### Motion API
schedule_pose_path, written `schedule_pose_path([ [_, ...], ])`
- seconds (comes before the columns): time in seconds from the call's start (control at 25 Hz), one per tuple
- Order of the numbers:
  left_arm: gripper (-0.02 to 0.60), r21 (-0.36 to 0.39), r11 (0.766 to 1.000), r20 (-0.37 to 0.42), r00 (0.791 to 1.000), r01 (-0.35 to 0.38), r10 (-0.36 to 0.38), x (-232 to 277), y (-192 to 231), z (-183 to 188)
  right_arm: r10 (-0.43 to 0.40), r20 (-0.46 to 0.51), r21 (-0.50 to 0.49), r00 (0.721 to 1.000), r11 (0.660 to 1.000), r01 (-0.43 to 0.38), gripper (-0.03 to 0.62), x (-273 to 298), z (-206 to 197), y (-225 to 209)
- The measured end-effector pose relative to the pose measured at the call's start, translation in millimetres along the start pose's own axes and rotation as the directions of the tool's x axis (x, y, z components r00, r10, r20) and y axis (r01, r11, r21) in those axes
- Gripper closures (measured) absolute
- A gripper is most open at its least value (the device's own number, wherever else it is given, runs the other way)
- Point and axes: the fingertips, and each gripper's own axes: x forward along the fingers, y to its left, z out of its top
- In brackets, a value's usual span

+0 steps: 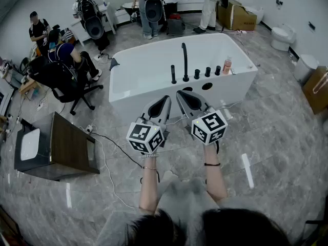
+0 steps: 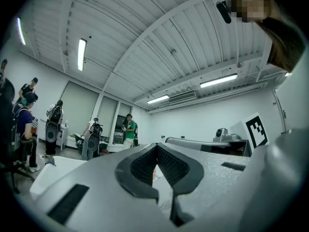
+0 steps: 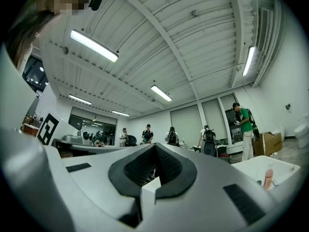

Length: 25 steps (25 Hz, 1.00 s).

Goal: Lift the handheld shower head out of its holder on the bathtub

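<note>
A white bathtub (image 1: 154, 78) stands ahead of me on the grey floor. On its near rim a slim black handheld shower head (image 1: 173, 74) stands upright in its holder, left of a tall black spout (image 1: 184, 60) and three black knobs (image 1: 207, 72). My left gripper (image 1: 166, 99) and right gripper (image 1: 180, 94) hover side by side just short of the tub's near wall, below the shower head and apart from it. Both are shut with nothing between the jaws, as the left gripper view (image 2: 155, 148) and right gripper view (image 3: 155, 147) show.
A pink bottle (image 1: 227, 65) stands on the rim right of the knobs. A dark cabinet (image 1: 61, 147) sits at left with cables (image 1: 105, 158) on the floor. Several people (image 1: 89, 14) work beyond the tub, one in an office chair (image 1: 61, 81). Cardboard boxes (image 1: 237, 15) lie at back right.
</note>
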Motion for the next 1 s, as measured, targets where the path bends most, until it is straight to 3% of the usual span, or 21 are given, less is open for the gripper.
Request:
schedule_pose_path([
  [0.52,0.577,0.005,1.0,-0.005,1.0,0.004,-0.004,-5.2,-0.2,-1.1,-0.004,0.0,-0.034,1.0,0.999,0.004,0.595,0.0,7.7,4.3],
  [1.0,0.577,-0.006,0.999,-0.061,0.997,-0.046,0.045,-26.8,7.9,-14.7,-0.01,-0.015,0.02,1.0,1.0,0.011,0.595,3.5,-5.7,11.0],
])
